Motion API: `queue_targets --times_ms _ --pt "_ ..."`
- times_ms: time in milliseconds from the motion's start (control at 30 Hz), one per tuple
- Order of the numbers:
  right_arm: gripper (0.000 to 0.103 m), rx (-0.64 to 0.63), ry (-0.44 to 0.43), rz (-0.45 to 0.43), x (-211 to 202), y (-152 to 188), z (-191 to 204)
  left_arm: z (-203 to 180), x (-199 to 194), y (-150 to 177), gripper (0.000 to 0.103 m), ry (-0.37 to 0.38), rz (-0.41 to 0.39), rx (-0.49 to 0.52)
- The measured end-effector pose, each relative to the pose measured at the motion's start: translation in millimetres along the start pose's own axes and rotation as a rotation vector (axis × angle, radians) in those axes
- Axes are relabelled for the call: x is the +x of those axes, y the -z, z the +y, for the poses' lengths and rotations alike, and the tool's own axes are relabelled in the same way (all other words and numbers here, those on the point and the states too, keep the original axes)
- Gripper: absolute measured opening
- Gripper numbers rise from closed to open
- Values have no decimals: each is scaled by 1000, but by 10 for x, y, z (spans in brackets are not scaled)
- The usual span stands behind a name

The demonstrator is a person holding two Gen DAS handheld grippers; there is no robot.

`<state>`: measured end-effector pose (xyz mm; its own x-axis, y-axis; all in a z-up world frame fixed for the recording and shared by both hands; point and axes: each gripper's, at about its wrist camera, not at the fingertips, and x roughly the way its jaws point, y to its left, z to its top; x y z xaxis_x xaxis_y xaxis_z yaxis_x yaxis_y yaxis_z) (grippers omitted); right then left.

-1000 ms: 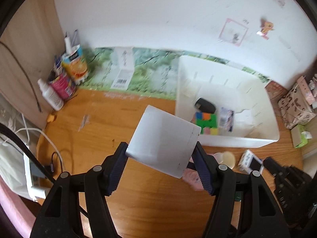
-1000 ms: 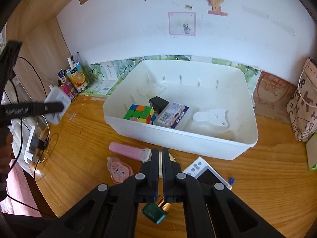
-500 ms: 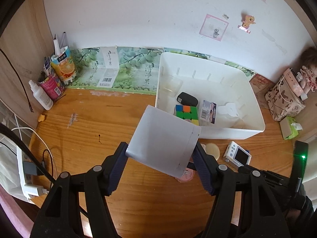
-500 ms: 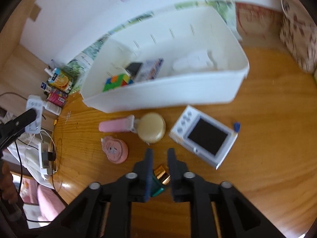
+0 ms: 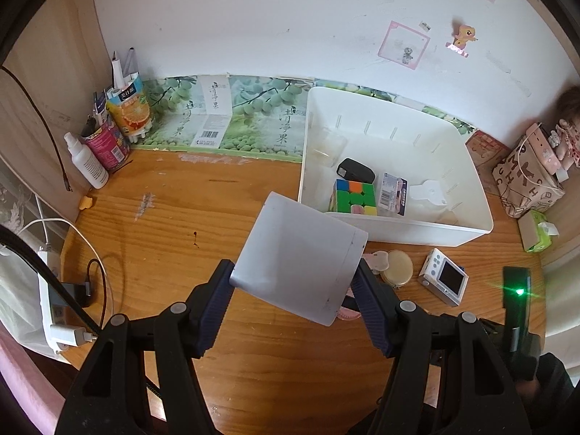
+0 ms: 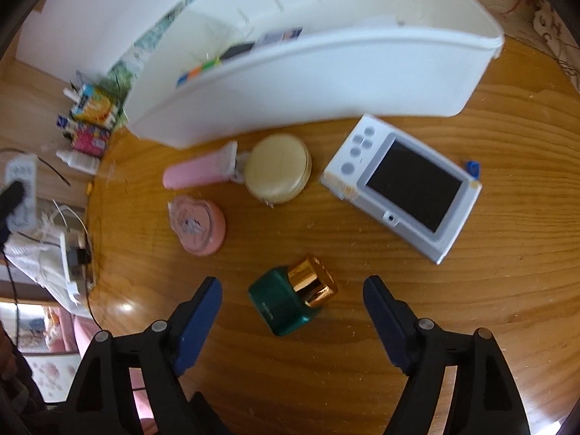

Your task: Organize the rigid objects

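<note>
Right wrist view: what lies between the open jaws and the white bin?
In the right wrist view, the green bottle with a gold cap lies nearest the right gripper; beyond it sit a pink round case and cream compact before the bin.

Open right claw [image 6: 291, 295] over tabletop [image 6: 489, 290], green bottle [image 6: 290, 299] lying between fingers; white bin [image 6: 308, 83] at 12 o'clock.

1. Wooden desk [image 5: 181, 224] is sitting vs. a white wall [image 5: 272, 18] w/ stickers on it.
2. Green grape-print strip [image 5: 253, 108] is running along the wall's base, just behind the desk.
3. Wood side panel [image 5: 40, 83] is standing at the desk's left edge.
4. Daylight is glaring off the desk's front-left corner.
</note>
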<state>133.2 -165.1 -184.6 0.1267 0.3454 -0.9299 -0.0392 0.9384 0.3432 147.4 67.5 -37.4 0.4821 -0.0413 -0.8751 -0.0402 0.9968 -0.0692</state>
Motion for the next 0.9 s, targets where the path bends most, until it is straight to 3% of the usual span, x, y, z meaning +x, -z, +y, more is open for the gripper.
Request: queue_targets --times_ms 467,567,600,900 --pt "79 -125 119 29 211 -2 140 15 1 48 69 -23 14 -20" --pt "60 -154 121 21 223 -28 201 9 1 52 69 -27 15 -25" --pt "49 -158 113 23 226 -40 199 7 1 52 69 -28 15 -27" --pt "46 -174 125 34 214 -70 153 -53 12 45 69 -27 15 -21"
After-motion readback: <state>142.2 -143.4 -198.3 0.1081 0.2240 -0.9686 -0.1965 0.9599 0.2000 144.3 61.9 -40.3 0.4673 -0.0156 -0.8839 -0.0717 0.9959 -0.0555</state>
